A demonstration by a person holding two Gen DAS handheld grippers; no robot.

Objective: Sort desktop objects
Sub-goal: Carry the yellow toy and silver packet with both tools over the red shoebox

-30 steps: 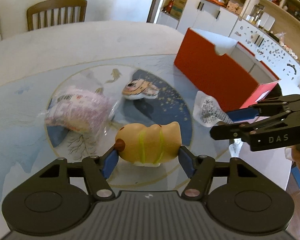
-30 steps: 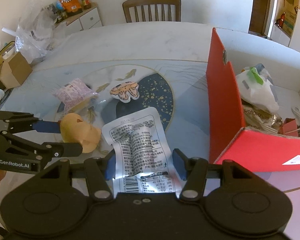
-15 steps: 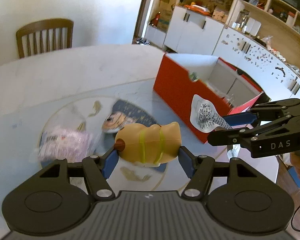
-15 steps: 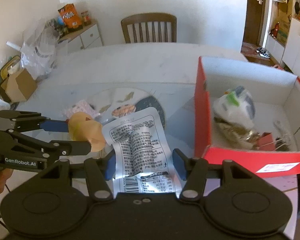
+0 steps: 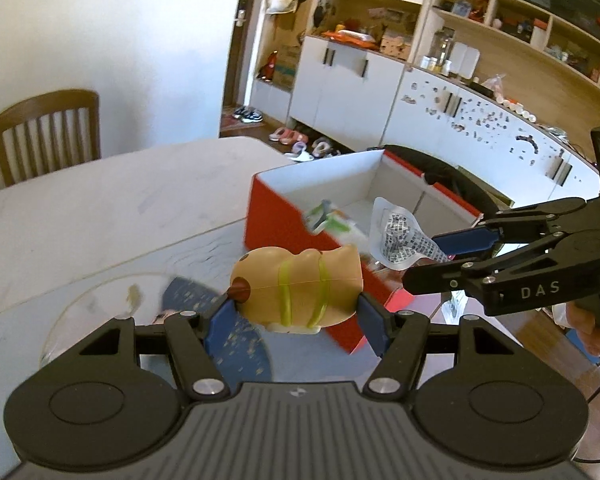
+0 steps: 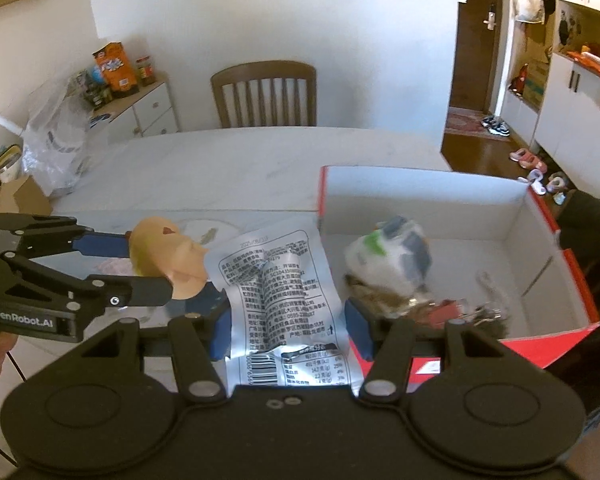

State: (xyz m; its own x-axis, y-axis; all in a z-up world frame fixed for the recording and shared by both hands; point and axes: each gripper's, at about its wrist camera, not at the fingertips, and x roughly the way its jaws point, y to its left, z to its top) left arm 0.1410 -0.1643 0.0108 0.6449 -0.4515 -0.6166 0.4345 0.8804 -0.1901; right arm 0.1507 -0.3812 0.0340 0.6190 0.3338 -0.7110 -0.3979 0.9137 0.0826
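Left hand-held gripper (image 5: 296, 316) clamps tan toy (image 5: 298, 290); right hand-held gripper (image 6: 286, 326) clamps silver packet (image 6: 280, 300) beside red box (image 6: 572, 280) (bags inside).

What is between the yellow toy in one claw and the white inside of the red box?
In the left wrist view, only the red box's near red wall stands between it and the yellow squeeze toy held by the left gripper.
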